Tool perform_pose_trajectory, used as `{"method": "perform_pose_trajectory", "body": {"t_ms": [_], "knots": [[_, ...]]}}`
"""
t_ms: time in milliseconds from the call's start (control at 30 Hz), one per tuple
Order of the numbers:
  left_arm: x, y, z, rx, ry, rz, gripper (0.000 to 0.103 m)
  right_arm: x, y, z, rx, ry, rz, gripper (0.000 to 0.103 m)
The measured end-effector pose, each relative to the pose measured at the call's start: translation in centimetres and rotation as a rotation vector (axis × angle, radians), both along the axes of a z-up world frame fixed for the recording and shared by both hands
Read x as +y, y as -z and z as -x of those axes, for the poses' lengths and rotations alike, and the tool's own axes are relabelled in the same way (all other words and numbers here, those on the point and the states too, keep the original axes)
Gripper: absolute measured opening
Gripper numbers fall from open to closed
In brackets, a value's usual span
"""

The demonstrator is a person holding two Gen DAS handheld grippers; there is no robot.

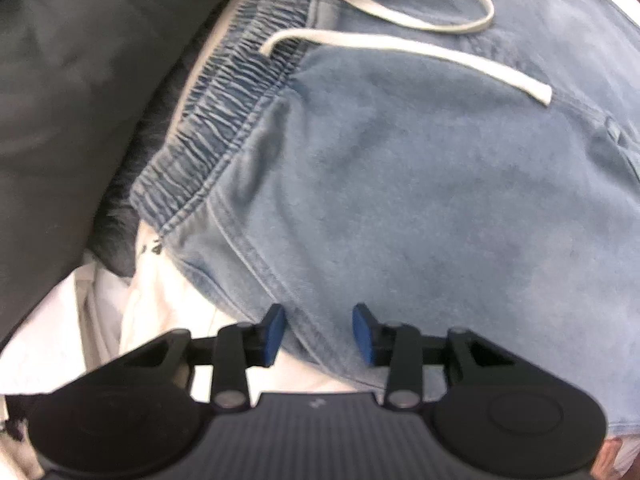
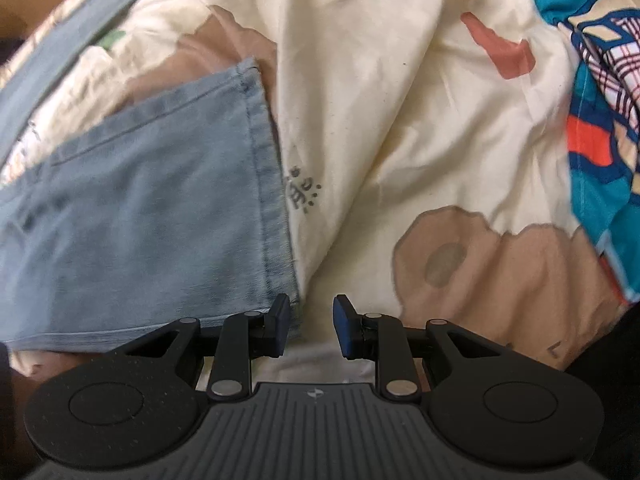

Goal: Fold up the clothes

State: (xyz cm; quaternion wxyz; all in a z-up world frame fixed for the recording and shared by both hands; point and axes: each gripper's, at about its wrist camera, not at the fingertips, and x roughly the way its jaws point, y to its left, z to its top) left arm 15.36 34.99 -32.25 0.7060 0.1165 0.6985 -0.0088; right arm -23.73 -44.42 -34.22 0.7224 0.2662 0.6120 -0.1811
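I'm looking straight down my left claw (image 1: 319,334) now, and its blue pads (image 1: 275,334) are standing apart, released, with nothing pinched between them. The blue denim shorts (image 1: 400,200) are filling the middle and right of the frame. Their gathered elastic waistband (image 1: 216,120) is running diagonally from the top centre down to the left, and the white drawstring (image 1: 400,46) is looping across the upper part. A dark garment (image 1: 72,100) is lying in the upper left, touching the waistband edge, and white cloth (image 1: 152,312) is showing at the lower left under the shorts.

Over on my right claw (image 2: 308,327), the jaws are also parted and gripping nothing; the left pad (image 2: 282,326) is sitting right over the hemmed corner of the denim leg (image 2: 140,232), which is spreading across the left half of that frame. I can't tell if it's touching the fabric. A cream sheet with brown and red patches (image 2: 420,140) is covering the centre and right, and a bright teal patterned cloth (image 2: 592,120) is lying along the right edge.
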Motion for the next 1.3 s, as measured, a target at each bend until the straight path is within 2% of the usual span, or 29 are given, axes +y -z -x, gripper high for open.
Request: {"method": "perform_pose_trajectory", "body": {"t_ms": [67, 167, 400, 600, 767, 867, 967, 1033, 1067, 1100, 1300], "knots": [[-0.2, -0.6, 0.2, -0.009, -0.003, -0.008, 0.040, 0.4, 0.1, 0.3, -0.017, -0.004, -0.048, 0.030], [-0.6, -1.4, 0.6, -0.014, -0.006, -0.008, 0.040, 0.9, 0.6, 0.7, -0.021, -0.008, -0.093, 0.038], [-1.9, -2.3, 1.2, -0.019, 0.003, 0.021, 0.040, 0.4, 1.8, 1.9, -0.043, 0.092, -0.165, 0.041], [-2.6, -2.3, 2.3, -0.019, -0.015, 0.024, 0.040, -0.6, 0.4, 2.6, -0.143, 0.113, -0.193, 0.041], [-2.5, -2.5, 3.4, -0.019, -0.040, 0.023, 0.041, -1.4, 0.2, 2.1, -0.190, 0.135, -0.255, 0.041], [-2.2, -2.7, 4.0, -0.035, -0.069, 0.027, 0.044, -1.5, 0.3, 1.9, -0.200, 0.161, -0.272, 0.041], [-1.4, -2.9, 4.4, -0.057, -0.122, 0.038, 0.047, -1.3, 1.3, 1.5, -0.150, 0.189, -0.274, 0.040], [-0.6, -3.1, 4.6, -0.076, -0.166, 0.050, 0.047, -1.3, 1.9, 1.4, -0.124, 0.200, -0.275, 0.030], [-0.2, -3.2, 4.7, -0.088, -0.191, 0.060, 0.047, -1.3, 2.1, 1.4, -0.113, 0.203, -0.273, 0.018], [0.3, -3.3, 4.8, -0.101, -0.220, 0.073, 0.047, -1.3, 2.0, 1.3, -0.106, 0.201, -0.266, 0.012], [3.1, -3.0, 5.8, -0.178, -0.433, 0.170, 0.047, -1.2, 0.4, 0.4, -0.064, 0.141, -0.203, 0.008]]}}
